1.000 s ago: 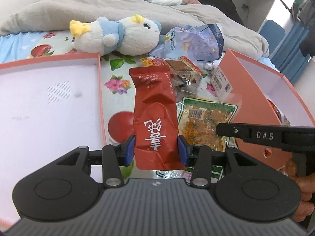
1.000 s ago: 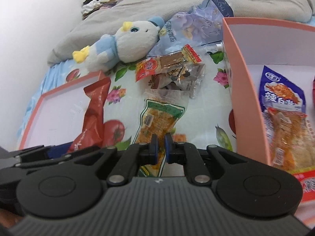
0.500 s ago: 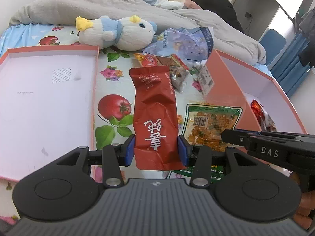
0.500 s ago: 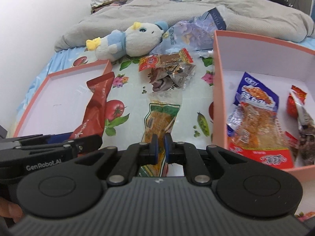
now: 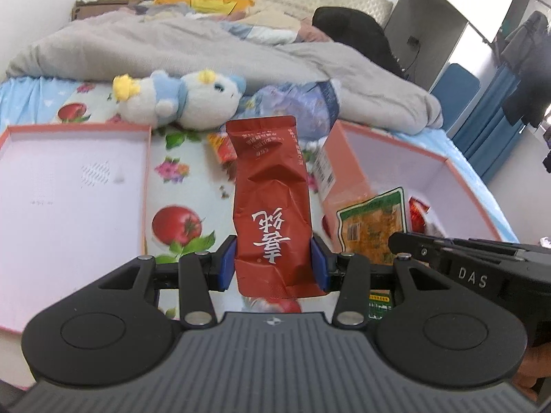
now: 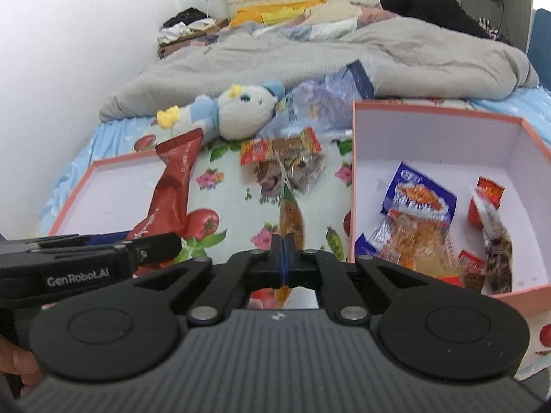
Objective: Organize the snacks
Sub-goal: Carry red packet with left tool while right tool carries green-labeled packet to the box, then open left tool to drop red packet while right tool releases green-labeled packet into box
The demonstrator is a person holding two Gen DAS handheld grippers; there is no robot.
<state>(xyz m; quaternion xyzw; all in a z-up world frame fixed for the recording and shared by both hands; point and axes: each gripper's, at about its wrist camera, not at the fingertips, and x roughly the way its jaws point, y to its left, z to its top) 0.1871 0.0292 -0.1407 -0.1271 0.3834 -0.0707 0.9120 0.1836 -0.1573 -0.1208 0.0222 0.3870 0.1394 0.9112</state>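
Both packets are now off the bedsheet, where a second ago the green-edged one lay flat; both grippers have risen, and the view takes in more of the bed. To my eye this is the carry stage, pick-up done and drop still to come.

At far left lies the shallow pink lid [image 5: 74, 186], bare inside. Just right of it, the left gripper [image 5: 273, 263] is clamped on the red packet [image 5: 272, 213], blue pads pressing its lower sides, the packet standing up and away from the jaws and hanging over the strip of fruit-print sheet [image 5: 179, 206] between lid and box.

Next, the right gripper [image 6: 283, 258] has just been closing and now pinches the green-edged packet [image 6: 291, 218] edge-on; the packet sticks out beyond the tips and a little shows behind them. From the left wrist view it hangs at the near left wall of the pink box [image 6: 440, 151].

That box, at right, already holds several packets, a blue one [image 6: 418, 194] among them. A small pile of loose snacks [image 6: 289, 158] remains on the sheet farther off, near the plush toy [image 6: 237, 113]. Both held packets probably belong in the box.
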